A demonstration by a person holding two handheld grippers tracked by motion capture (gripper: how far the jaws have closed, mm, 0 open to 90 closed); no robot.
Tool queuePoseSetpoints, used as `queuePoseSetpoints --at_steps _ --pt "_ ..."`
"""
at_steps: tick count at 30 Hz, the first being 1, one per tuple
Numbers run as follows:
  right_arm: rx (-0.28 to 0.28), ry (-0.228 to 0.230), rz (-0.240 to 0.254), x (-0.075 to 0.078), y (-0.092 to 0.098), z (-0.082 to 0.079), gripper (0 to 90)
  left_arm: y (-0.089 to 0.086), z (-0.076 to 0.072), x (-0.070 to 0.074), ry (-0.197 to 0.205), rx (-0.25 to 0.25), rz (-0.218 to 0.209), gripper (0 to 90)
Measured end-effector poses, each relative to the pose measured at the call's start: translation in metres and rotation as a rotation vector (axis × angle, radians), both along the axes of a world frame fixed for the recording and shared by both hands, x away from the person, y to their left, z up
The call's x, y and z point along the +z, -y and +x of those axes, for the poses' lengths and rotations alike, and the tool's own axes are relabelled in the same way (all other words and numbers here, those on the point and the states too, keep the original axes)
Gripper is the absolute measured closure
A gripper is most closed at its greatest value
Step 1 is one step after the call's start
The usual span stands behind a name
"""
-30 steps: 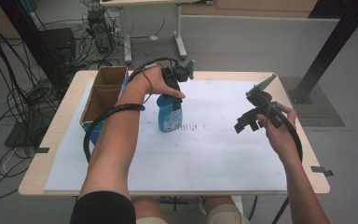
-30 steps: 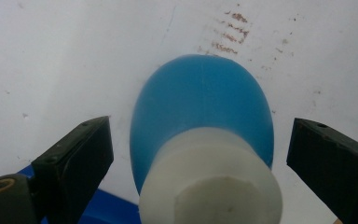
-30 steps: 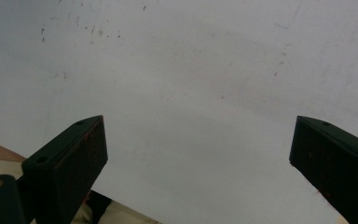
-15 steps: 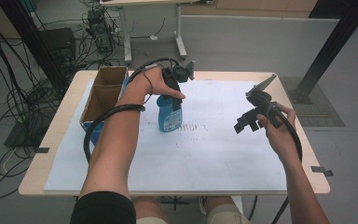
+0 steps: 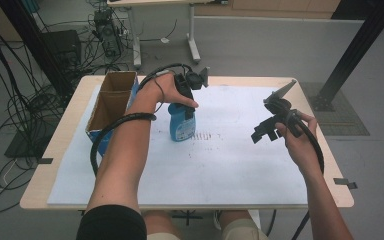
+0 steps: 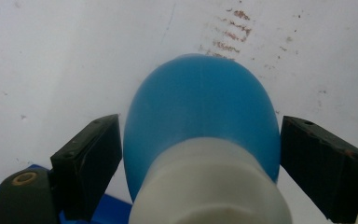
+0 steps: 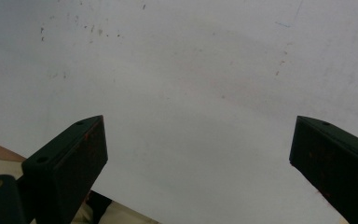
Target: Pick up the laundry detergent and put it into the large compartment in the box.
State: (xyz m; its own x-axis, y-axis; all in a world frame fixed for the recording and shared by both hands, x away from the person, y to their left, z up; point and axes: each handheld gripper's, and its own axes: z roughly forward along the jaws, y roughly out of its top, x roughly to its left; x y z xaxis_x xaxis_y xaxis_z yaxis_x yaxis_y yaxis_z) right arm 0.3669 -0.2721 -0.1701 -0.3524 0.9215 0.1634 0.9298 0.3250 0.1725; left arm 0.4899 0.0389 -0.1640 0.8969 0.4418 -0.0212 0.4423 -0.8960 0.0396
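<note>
I had the left gripper (image 5: 184, 102) over the blue bottle (image 5: 182, 122), which stood upright on the white sheet (image 5: 230, 165) near the middle of the table (image 5: 70, 135), a little left of centre and just beside the cardboard box (image 5: 111, 102). In the left gripper view I looked straight down on the bottle (image 6: 205, 112) and its white cap (image 6: 209, 186), with one black jaw on either side. The jaws had just been closing with the bottle between them, but a sliver of white sheet showed between each pad and the blue plastic, so they had not yet clamped on it.

The bottle carried a pale label (image 5: 186, 131) on its front. It was too small and blurred for me to read any brand or wording. Beside the bottle on the sheet were short rows of reddish-brown marks (image 5: 204, 135); I could not make letters of them either.

The right gripper (image 5: 265, 131) hung above the right part of the table, well apart from the bottle. In the right gripper view its jaws stood wide apart with nothing between them, only the sheet (image 7: 191, 93) below.
</note>
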Motion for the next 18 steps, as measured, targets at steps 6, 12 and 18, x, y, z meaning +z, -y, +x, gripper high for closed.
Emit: queuePoseSetpoints --at_steps 6,12,18 --pt "0.002 -0.001 0.000 -0.0002 -0.0010 0.0004 4.2 -0.0006 -0.0010 -0.0004 0.006 0.006 -0.003 19.7" --pt "0.001 -0.004 -0.001 -0.0003 -0.0016 0.0013 4.2 0.0002 0.0004 -0.0011 0.003 0.001 0.005 22.0" --pt "0.003 -0.004 -0.002 -0.0012 -0.0012 0.0018 4.2 0.0005 0.0006 -0.0023 0.005 -0.004 0.004 24.5"
